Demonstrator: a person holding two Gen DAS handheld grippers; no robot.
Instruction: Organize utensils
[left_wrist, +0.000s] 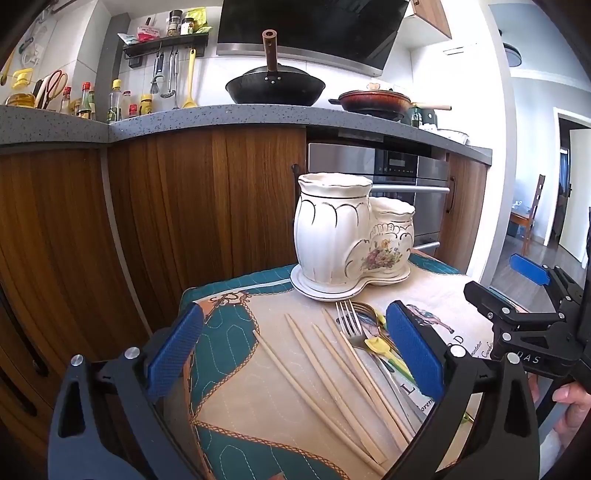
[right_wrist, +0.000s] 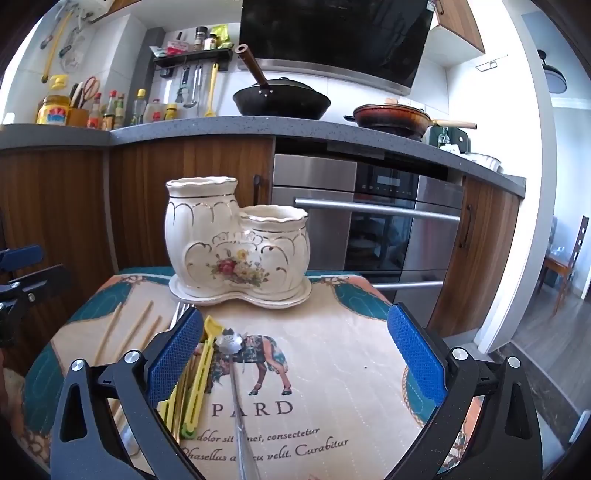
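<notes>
Left wrist view, left gripper (left_wrist: 293, 349) sitting wide apart over wooden chopsticks (left_wrist: 325, 373), right gripper (right_wrist: 295, 354) gaping too, glossy scalloped ceramic holder (right_wrist: 236, 243) sitting on quilted cloth (right_wrist: 351, 369).

Your two wrist views look slightly downward, close over the surface (left_wrist: 258, 435), both sharing the ceramic holder (left_wrist: 343, 236) mid-frame.

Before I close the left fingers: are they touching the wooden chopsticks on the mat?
Apart. The left wrist view shows the wooden chopsticks lying on the mat between the left gripper's wide-open blue fingers, with mat visible on both sides.
</notes>
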